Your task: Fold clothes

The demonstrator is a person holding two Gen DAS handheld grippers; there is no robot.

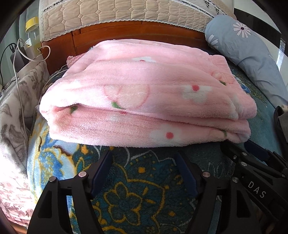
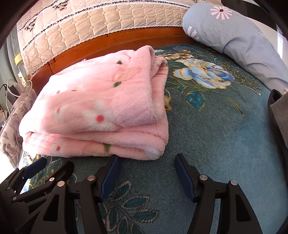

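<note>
A pink fleece garment [image 1: 144,100] with white flowers and red dots lies folded into a thick stack on the teal floral bedspread [image 1: 140,189]. It also shows in the right wrist view [image 2: 100,111], left of centre. My left gripper [image 1: 144,158] is open and empty, just in front of the stack's near edge. My right gripper [image 2: 146,162] is open and empty, in front of the stack's right corner. The right gripper shows in the left wrist view [image 1: 252,162] at the lower right; the left gripper shows in the right wrist view [image 2: 36,172] at the lower left.
A wooden headboard [image 1: 126,34] with a quilted beige cover [image 1: 126,14] stands behind the stack. A grey-blue flowered pillow [image 2: 237,37] lies at the back right. A grey floral quilt [image 1: 12,115], white cables [image 1: 18,59] and a yellow-lidded jar [image 1: 32,30] sit at the left.
</note>
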